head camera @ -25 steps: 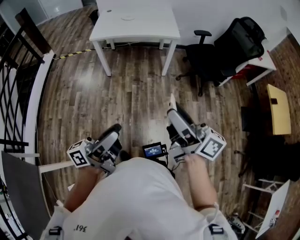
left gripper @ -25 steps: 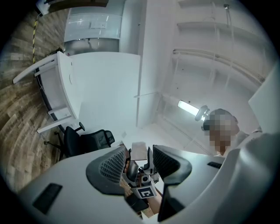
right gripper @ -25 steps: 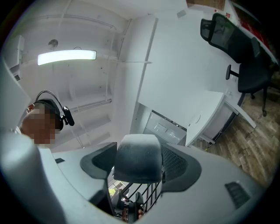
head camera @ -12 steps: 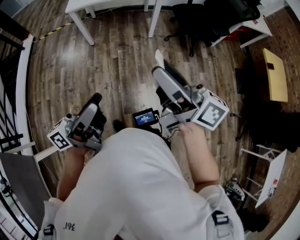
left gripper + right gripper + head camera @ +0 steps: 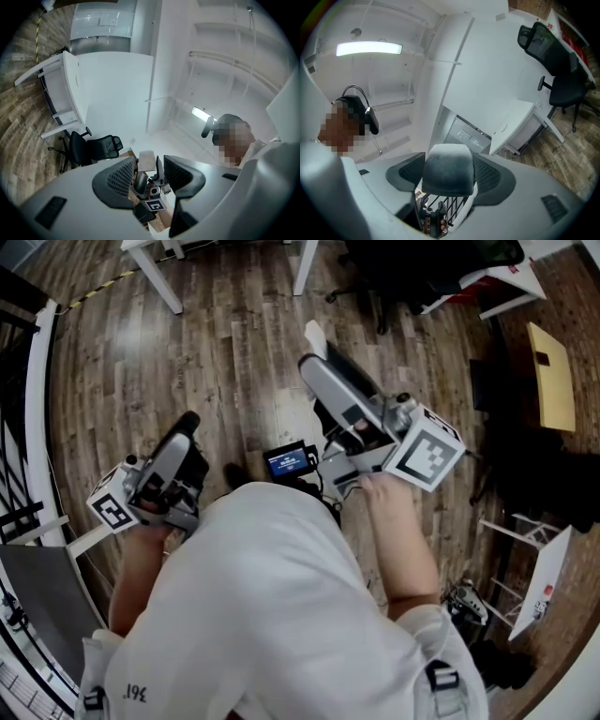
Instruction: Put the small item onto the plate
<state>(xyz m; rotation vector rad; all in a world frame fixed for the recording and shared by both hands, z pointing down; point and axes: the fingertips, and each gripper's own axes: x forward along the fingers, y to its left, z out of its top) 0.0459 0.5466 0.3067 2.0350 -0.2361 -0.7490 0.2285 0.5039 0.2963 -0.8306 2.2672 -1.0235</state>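
1. Two grippers are held in front of the person [image 5: 281, 615], above the wooden floor [image 5: 234, 362]. They are the left hand-held gripper [image 5: 187, 420] and the right hand-held gripper [image 5: 317, 354], and each carries one marker cube [image 5: 114, 507].
2. The left hand-held gripper has its jaws apart with nothing gripped — only the other gripper shows through the gap, further off.
3. The right hand-held gripper is closed on the one small item [image 5: 448, 173] — a pale grey block with rounded corners. It fills the wide gap between the pads and reaches past their tips.
4. One small lit screen [image 5: 289, 462] sits between the two grippers, near the person's chest.
5. One white worktop [image 5: 520, 119] stands at the far side; two of its legs show in the head view.
6. One black office chair [image 5: 93, 147] stands to the right of the worktop.
7. One yellow board [image 5: 548, 362] lies at the far right, and one black railing [image 5: 19, 427] runs along the left.
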